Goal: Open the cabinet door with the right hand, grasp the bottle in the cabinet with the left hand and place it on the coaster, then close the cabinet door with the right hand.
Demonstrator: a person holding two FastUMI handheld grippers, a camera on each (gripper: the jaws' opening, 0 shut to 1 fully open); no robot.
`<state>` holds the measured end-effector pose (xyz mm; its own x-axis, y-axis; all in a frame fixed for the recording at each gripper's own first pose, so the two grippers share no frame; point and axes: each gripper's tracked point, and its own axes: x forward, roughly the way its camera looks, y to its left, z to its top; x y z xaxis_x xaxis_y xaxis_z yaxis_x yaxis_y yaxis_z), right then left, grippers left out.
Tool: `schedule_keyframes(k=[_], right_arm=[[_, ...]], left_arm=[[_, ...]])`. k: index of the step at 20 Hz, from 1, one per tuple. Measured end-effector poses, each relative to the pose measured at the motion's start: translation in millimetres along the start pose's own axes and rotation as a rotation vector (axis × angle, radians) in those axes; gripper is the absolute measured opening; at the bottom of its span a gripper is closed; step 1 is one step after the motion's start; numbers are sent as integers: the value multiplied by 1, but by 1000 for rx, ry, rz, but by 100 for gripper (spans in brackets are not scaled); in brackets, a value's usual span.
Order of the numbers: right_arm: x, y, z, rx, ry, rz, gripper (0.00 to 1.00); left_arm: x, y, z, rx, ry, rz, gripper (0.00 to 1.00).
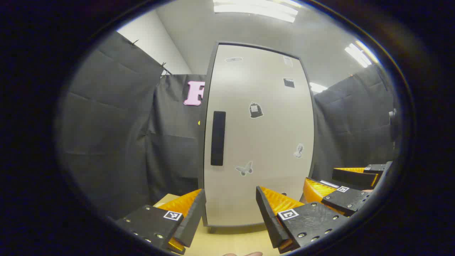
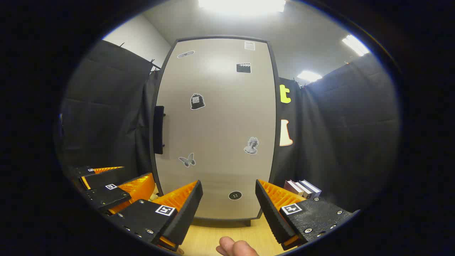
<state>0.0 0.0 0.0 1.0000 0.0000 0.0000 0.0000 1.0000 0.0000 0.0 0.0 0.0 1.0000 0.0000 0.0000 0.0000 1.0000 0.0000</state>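
A tall pale cabinet door [image 1: 263,142] with stickers stands shut on the wooden table, its dark vertical handle [image 1: 218,138] near the left edge. My left gripper [image 1: 230,209] is open in front of the door's lower part, apart from it. In the right gripper view the same door [image 2: 217,135] faces me, with the handle [image 2: 158,129] at its left edge. My right gripper [image 2: 229,206] is open, short of the door's bottom. The other gripper [image 2: 113,186] sits to its left, and in the left gripper view the right gripper [image 1: 346,186] shows low on the right.
Black cloth walls close in both sides. A few books [image 2: 302,188] stand on the table to the right of the cabinet. A fingertip [image 2: 234,247] shows at the bottom edge. Light wooden tabletop [image 1: 227,241] lies under both grippers.
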Motion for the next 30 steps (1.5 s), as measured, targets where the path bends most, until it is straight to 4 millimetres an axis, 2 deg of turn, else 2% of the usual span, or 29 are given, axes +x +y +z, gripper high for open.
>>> schedule_keyframes(k=[1,4,7,8,9,18,19,20,22,24,25,26,27,28,30], right_arm=[[-1,1,2,3,-8,4,93],[-9,-2,3,8,-17,-19,94],[-16,-6,2,5,-18,-26,94],[-17,-7,2,7,-16,-28,94],[-18,-8,1,14,-11,-29,94],[-20,-13,-2,21,0,-34,93],[-20,-14,-2,22,0,-37,93],[-19,-16,-1,24,1,-43,93],[-18,-17,0,30,-2,-47,93],[-14,-21,0,23,-1,-63,93],[-12,-23,0,18,1,-71,93],[-8,-23,1,17,1,-68,93],[-5,-23,4,19,-3,-68,93],[-2,-23,7,19,-7,-71,93],[8,-20,15,12,-20,-63,94]], left_arm=[[0,2,3,11,-7,1,82],[1,4,4,52,-3,-1,82],[-2,-4,5,54,-3,-19,82],[-4,-6,4,58,-1,-25,87],[-6,-9,3,67,1,-28,82],[-10,-20,5,68,-1,-50,82],[-10,-20,6,69,0,-51,87],[-10,-19,6,70,0,-50,82],[-8,-15,7,75,3,-44,82],[-6,-9,11,78,-2,-39,87],[-6,-5,13,78,-4,-33,82],[-6,-1,13,77,-3,-28,82],[-7,3,13,74,-2,-25,87],[-8,7,13,74,1,-18,82],[-12,16,12,77,5,-4,82]])
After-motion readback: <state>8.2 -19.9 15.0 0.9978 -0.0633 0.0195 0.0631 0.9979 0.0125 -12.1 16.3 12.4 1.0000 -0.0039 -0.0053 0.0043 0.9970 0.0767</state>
